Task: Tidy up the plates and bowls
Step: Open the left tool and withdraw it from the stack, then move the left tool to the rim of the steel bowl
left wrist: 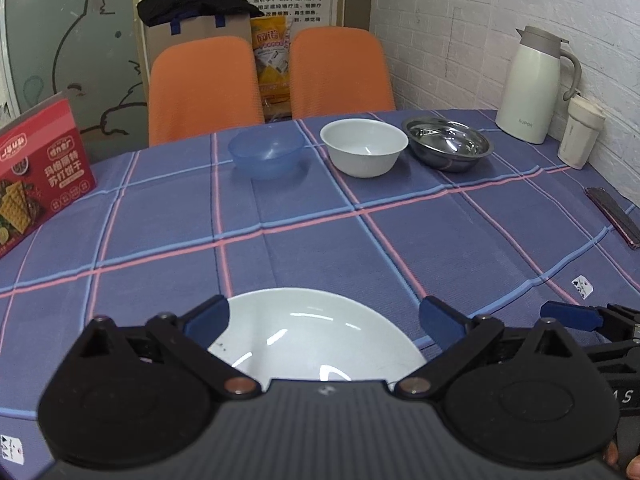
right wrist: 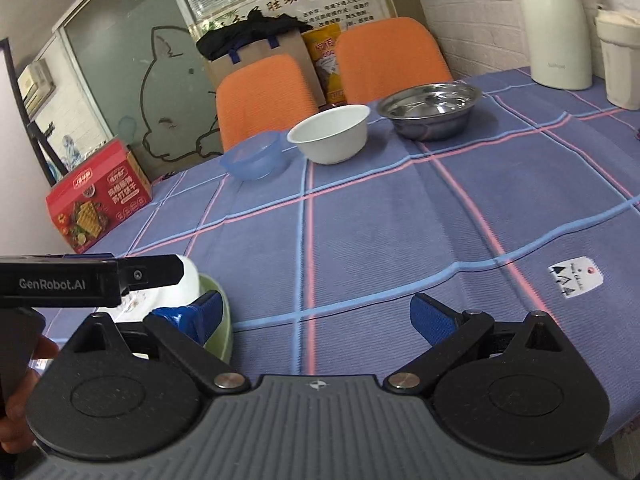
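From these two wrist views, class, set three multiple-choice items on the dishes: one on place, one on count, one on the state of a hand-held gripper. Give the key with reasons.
1. In the far row, where does the white bowl stand?
A. Between the blue plastic bowl and the steel bowl
B. Left of the blue plastic bowl
C. Inside the steel bowl

2. How many bowls form that far row?
A. Two
B. Three
C. Five

3. How is the left hand-held gripper set?
A. Shut on the white plate
B. Open above the white plate
C. Shut on the white bowl

Key: 1 A, since both views show blue, white, steel in a line. 2 B, three separate bowls sit on the checked tablecloth. 3 B, its blue fingers stand wide apart with the plate showing between them.
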Demonstrator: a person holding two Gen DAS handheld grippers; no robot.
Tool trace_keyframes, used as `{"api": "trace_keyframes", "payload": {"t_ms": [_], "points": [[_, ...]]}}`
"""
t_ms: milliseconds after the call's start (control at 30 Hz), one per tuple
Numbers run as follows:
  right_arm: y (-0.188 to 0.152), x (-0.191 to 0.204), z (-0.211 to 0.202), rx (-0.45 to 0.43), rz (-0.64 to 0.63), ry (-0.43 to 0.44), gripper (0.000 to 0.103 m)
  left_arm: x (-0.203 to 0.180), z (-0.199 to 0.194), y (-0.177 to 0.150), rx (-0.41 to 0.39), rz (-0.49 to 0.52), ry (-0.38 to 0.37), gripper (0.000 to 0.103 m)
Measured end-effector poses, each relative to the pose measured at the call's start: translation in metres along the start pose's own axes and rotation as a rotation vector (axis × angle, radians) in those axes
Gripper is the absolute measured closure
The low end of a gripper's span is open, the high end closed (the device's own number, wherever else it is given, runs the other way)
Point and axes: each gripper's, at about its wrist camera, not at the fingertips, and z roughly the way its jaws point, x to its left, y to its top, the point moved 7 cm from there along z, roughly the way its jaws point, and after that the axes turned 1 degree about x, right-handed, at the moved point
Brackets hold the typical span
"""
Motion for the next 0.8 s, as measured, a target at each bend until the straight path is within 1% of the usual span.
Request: {"api": "trace_keyframes", "payload": {"t_ms": [133,333,533,800], "points": [[0.004,-0.017,0.001,0.000,0.018,0.022,0.015,-0.017,0.011,0.009,0.012,0.035,0.006,0.003],[0.011,-0.051,0.001,-0.030,0.077,-0.017,0.015,-0.043,0.028,0.018,0.042,0.087,-0.006,0.003],[0.018,-0.083,0.000,-0.053,0.164,-0.007,0.015,-0.068,0.040,0.026,0.055,0.146,-0.001,0.003],[0.032,-0.108,-0.006,-0.079,0.174,-0.031,0.015,-0.094,0.050,0.030,0.066,0.220,0.010,0.003]]}}
